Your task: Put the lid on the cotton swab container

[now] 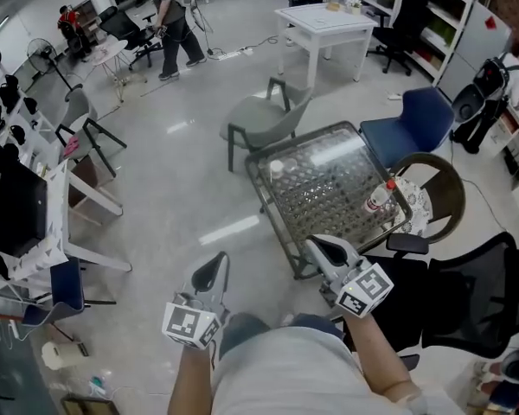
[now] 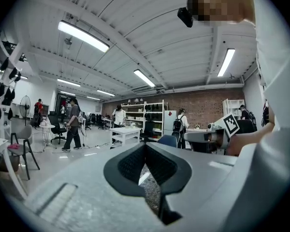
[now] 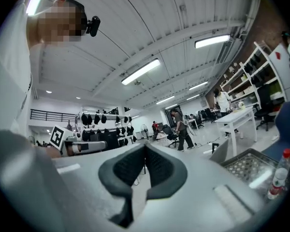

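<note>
The left claw (image 2: 146,146) fills the lower middle, held level, its two dark ribbed pads pressed together with nothing between them. To its right, the right claw (image 2: 195,136) shows side-on, its marker cube (image 2: 230,124) behind it. Beyond lies an open room: a person (image 2: 73,124) walking at left, white shelves (image 2: 145,112), a brick wall (image 2: 203,105) and long ceiling lights (image 2: 83,36).

The left gripper (image 1: 214,264) and right gripper (image 1: 320,247) share a pale grey moulded shell with black, ribbed jaws. Each carries a white cube (image 1: 190,325) printed with black square markers. The person wears a light grey top (image 1: 285,374), blue trousers (image 1: 242,328) and a small black head camera (image 2: 185,16).
</note>
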{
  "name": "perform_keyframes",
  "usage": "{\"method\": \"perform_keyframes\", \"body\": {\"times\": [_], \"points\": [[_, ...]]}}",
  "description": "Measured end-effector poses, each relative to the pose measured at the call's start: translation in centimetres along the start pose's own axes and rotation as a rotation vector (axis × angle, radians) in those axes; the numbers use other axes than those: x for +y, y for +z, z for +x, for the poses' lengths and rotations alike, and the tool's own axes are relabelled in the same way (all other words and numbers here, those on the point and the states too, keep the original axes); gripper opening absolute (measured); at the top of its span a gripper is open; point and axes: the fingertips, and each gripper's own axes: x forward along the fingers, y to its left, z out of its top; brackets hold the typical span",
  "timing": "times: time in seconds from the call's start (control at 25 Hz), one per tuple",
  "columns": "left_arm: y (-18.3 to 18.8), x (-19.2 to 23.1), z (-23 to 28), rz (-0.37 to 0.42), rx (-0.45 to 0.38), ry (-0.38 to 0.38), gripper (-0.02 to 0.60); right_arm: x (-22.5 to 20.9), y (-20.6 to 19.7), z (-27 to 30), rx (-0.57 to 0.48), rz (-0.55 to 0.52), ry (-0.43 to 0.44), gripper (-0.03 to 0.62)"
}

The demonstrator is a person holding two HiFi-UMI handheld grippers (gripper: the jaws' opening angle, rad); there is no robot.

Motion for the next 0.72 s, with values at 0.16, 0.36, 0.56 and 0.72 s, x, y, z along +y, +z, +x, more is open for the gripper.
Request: {"method": "perform_keyframes", "body": {"times": [0.16,0.36,0.56,0.72], "points": [[-0.7,0.3,2.0,-0.010,0.028,-0.006,0.008,-2.2,-0.7,0.1,0.007,0.024,-0.031,0.003],[-1.7,2.5,5.4,-0.020,0.046,-0.047,0.008,-5.0,-1.4,2.5,0.026,0.033,-0.070,0.003],[-2.1,7.4,9.3,-0.046,0.048,-0.100,0.008,-7.1,-1.5,7.4,0.044,0.034,-0.113,0.003],[-1.8,12.6,12.4,-0.065,0.058,-0.136,0.008,-8.5,-1.3,12.4,0.064,0.033,-0.146,0.003]]}}
